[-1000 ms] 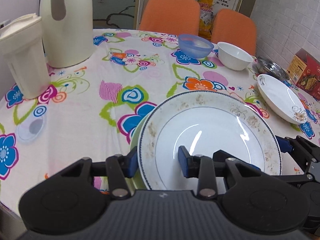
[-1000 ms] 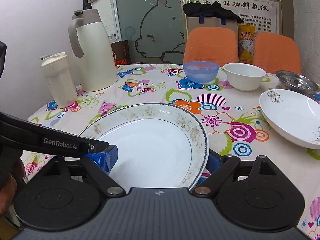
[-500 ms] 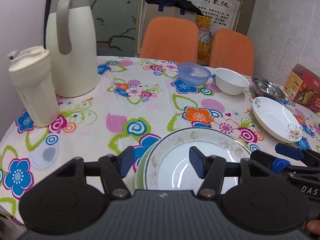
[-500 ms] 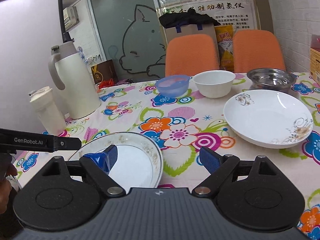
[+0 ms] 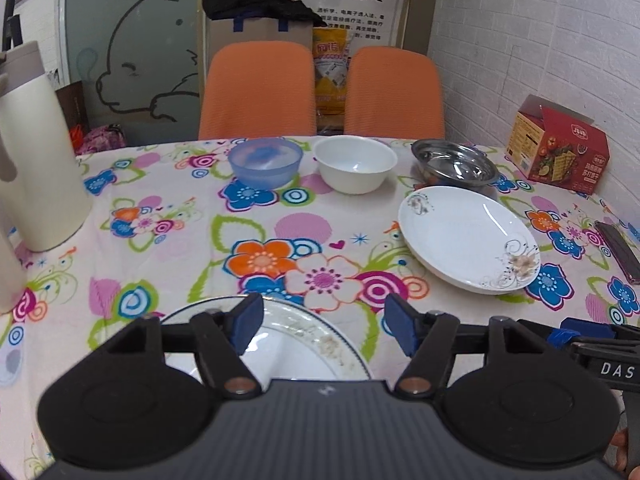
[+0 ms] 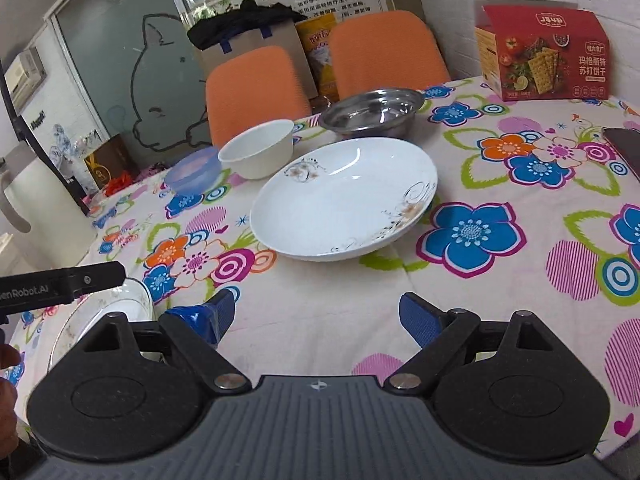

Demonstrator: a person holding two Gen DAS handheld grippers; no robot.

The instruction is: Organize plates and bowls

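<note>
A blue-rimmed white plate with a speckled border lies on the flowered tablecloth at the near edge, below my open left gripper; the same plate shows at lower left in the right wrist view. A white plate with a flower print lies ahead of my open right gripper, which holds nothing. Behind it stand a blue bowl, a white bowl and a steel bowl.
A cream thermos jug stands at the left. A red cracker box and a dark phone are at the right. Two orange chairs stand behind the table. A person's hand shows at the left edge.
Both grippers have drawn back and up from the blue-rimmed plate, which now rests on the table. The right gripper has swung right, facing the flower-print plate.
</note>
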